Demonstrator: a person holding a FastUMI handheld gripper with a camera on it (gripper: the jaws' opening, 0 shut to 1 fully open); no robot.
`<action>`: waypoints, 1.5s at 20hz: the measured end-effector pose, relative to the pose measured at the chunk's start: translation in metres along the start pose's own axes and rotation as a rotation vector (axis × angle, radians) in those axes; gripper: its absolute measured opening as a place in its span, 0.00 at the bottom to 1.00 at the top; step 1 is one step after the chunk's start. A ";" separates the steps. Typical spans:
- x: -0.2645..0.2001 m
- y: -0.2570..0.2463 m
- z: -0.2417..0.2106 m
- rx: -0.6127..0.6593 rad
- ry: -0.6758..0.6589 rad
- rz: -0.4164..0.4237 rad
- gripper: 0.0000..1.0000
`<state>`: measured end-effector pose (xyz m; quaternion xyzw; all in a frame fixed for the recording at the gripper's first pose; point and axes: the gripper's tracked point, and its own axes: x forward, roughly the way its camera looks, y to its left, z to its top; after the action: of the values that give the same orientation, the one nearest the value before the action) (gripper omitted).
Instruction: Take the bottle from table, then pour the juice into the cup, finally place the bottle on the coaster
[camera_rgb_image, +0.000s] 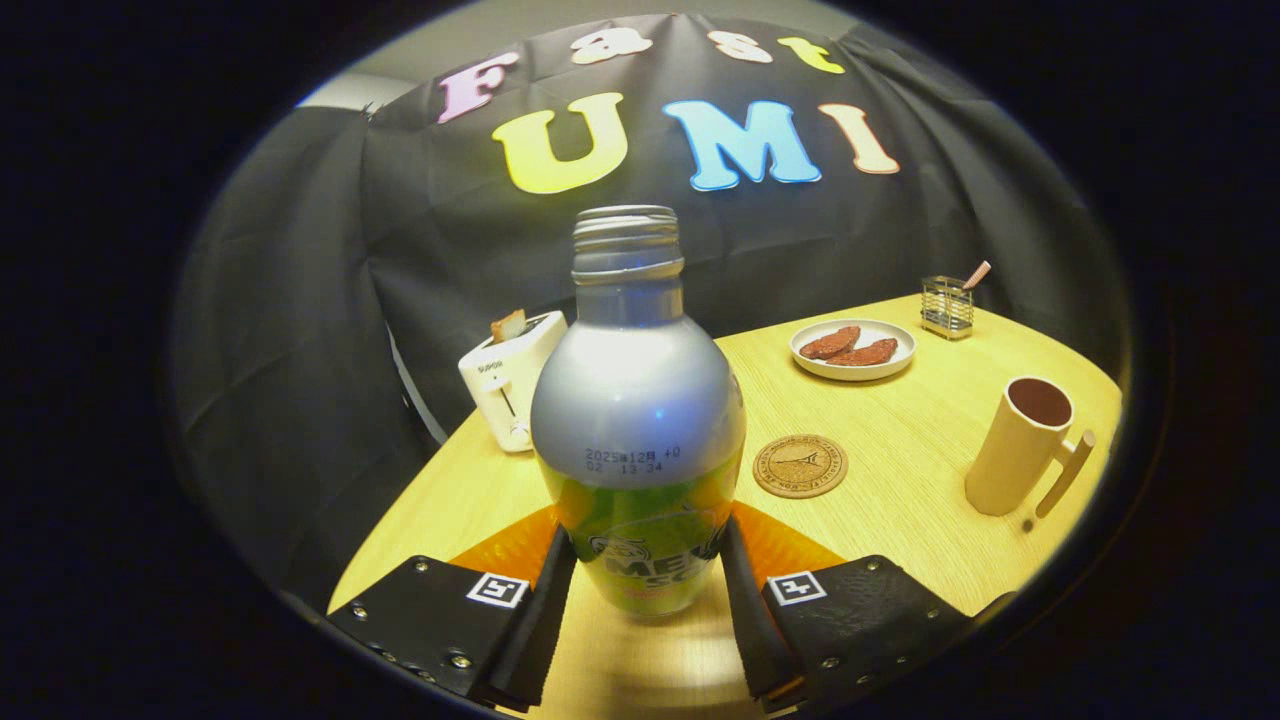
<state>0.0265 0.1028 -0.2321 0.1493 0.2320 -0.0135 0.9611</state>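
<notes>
Gripping bottle, tongs, wooden table, black cloth wall

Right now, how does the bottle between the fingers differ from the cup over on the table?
The bottle is silver and green metal with a narrow threaded neck; the cup is plain cream with a wide mouth and a side handle. The bottle sits between the gripper fingers, which press its sides; the cup stands free, beyond the coaster. Both are upright and open-topped.
</notes>
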 end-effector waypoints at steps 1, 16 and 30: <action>-0.002 -0.005 0.004 0.024 -0.002 -0.005 0.72; -0.004 -0.056 0.020 0.373 0.057 0.037 0.72; -0.009 -0.105 0.031 0.639 0.099 0.038 0.72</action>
<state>0.0219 -0.0074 -0.2315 0.4483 0.2597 -0.0602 0.8532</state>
